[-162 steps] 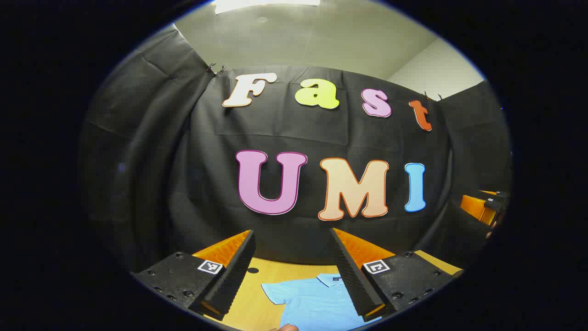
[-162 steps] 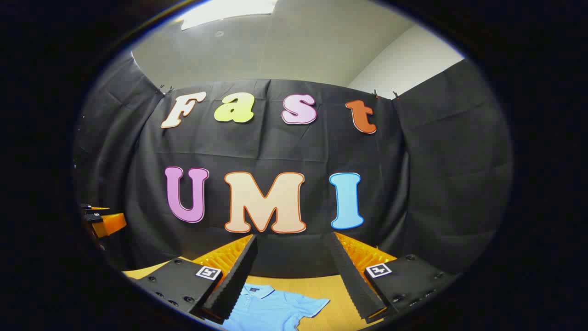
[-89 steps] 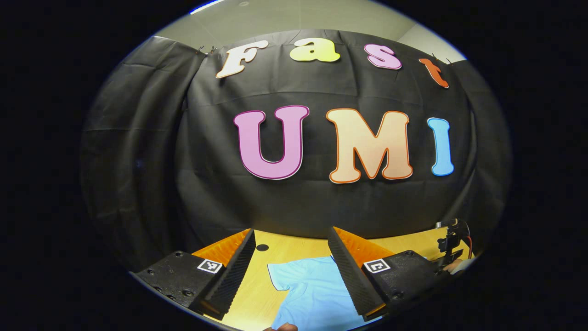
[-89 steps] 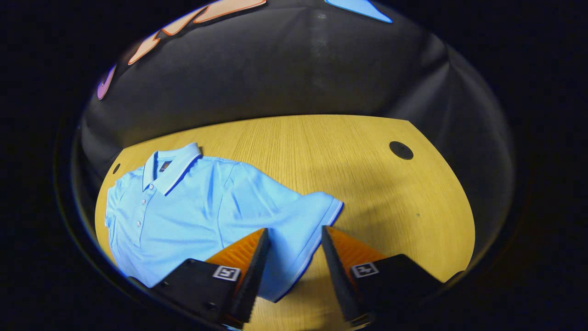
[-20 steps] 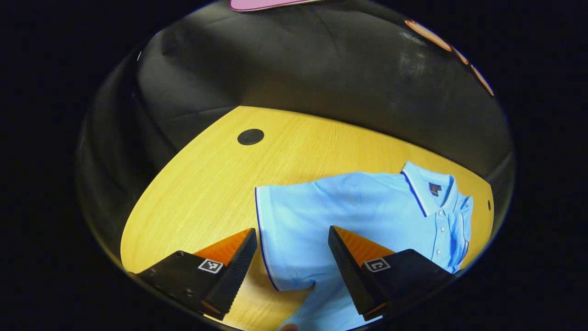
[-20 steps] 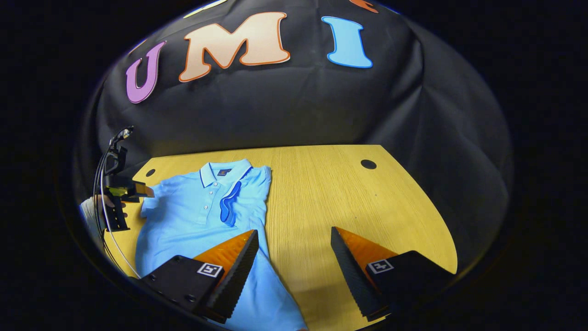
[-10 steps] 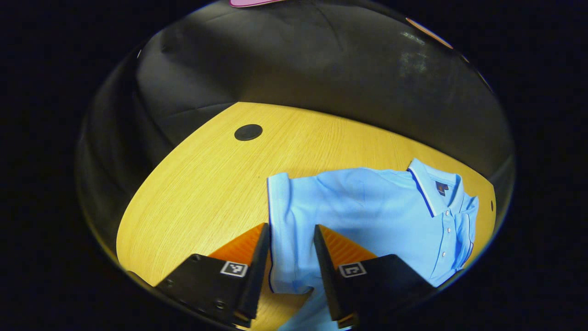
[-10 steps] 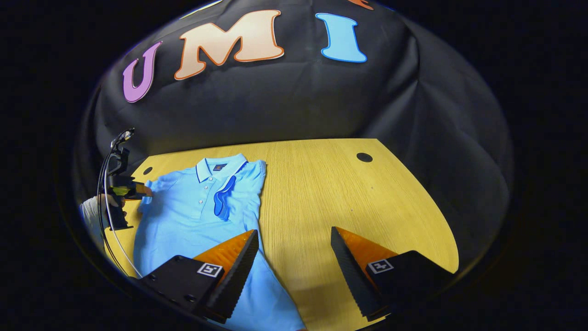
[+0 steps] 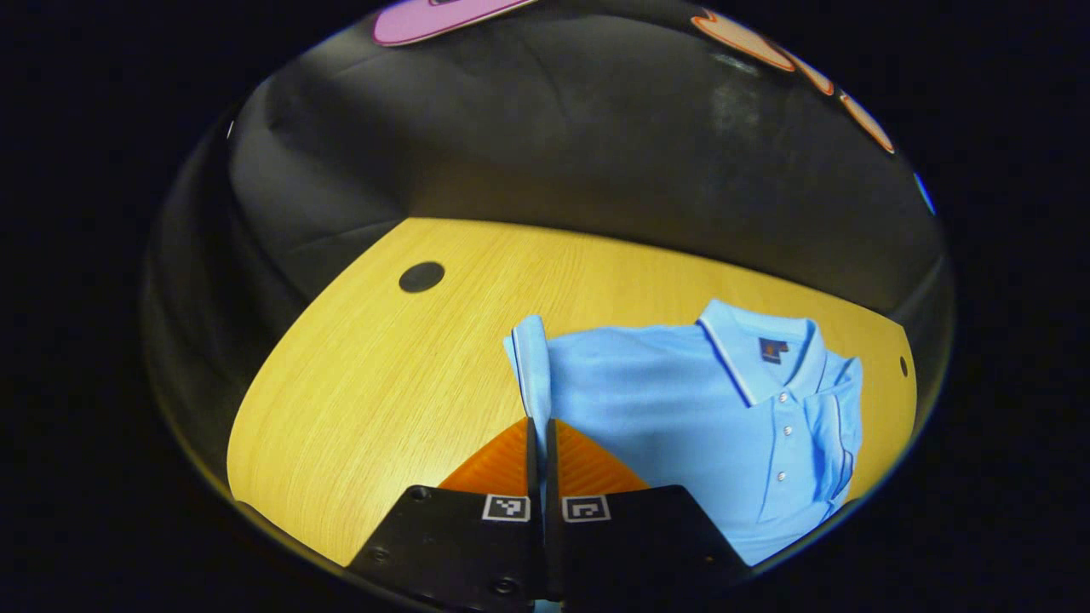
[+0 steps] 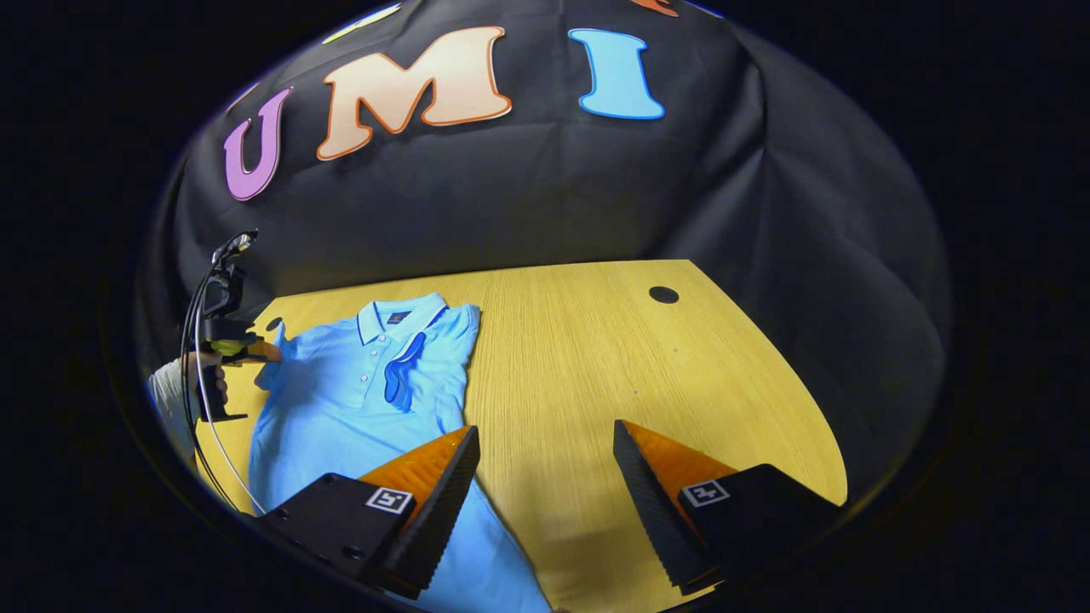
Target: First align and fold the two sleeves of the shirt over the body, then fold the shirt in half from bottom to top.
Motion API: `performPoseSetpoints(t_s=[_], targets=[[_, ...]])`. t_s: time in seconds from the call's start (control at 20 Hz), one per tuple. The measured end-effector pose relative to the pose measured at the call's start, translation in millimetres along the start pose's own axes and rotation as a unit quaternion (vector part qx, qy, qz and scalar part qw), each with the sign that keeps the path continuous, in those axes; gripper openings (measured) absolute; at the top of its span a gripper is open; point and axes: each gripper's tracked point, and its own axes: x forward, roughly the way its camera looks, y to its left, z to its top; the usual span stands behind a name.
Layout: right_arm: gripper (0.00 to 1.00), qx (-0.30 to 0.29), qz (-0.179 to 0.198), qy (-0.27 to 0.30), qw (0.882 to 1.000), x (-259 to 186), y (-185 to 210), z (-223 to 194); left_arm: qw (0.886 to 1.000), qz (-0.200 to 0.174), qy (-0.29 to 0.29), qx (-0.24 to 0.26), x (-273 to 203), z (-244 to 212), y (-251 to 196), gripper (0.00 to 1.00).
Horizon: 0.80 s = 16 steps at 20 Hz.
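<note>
While the left hand-held gripper (image 9: 537, 426) was clamped on the cuff of the left sleeve (image 9: 530, 362), the shirt (image 9: 681, 409) lay flat on the tabletop (image 9: 383, 366). Carrying that cuff low across the body would probably keep the fold straight; the right hand-held gripper (image 10: 545, 451) hung apart, holding nothing.

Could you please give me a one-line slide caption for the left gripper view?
Left claw shut on the blue polo shirt's sleeve above the wooden table.
</note>
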Motion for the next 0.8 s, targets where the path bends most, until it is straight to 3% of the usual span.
performPoseSetpoints(t_s=[0.15,0.45,0.8], targets=[[0.98,0.007,0.001,-0.003,1.0,0,-10,-1,1.0,-0.02,-0.008,0.019,-12,8,-31,0.0],[0.98,0.013,0.005,-0.004,1.0,-2,-28,-1,0.999,-0.05,0.002,0.012,-19,-3,-79,0.0],[0.94,0.021,0.024,0.004,0.999,6,-38,-1,0.997,-0.066,0.021,0.022,-20,-22,-123,0.0]])
